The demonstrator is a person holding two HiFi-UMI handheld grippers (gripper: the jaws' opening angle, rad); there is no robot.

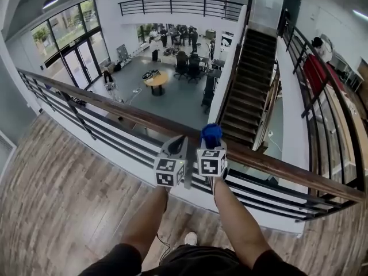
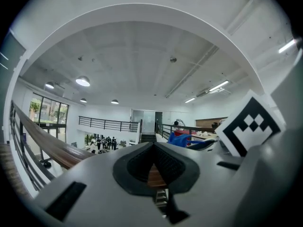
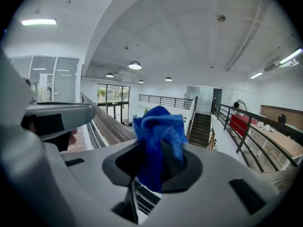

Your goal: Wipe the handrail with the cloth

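Observation:
The wooden handrail [image 1: 115, 111] runs from upper left to lower right on top of black metal bars. My right gripper [image 1: 211, 144] is shut on a bunched blue cloth [image 1: 211, 133], held just above the rail's near side. In the right gripper view the cloth [image 3: 158, 126] sticks up out of the right gripper [image 3: 158, 156], with the handrail [image 3: 106, 126] stretching away to the left. My left gripper [image 1: 177, 145] hovers close beside it over the rail, jaws together with nothing held. In the left gripper view the left gripper [image 2: 152, 161] shows only a sliver of wood behind its pads, and the cloth [image 2: 182, 140] is to the right.
Beyond the railing bars [image 1: 103, 132] is a drop to a lower hall with people, chairs and a round table [image 1: 155, 80]. A dark staircase [image 1: 250, 79] descends at the centre right. Another railing [image 1: 313, 96] lines the right side. Wood plank floor [image 1: 63, 194] lies under the person's legs.

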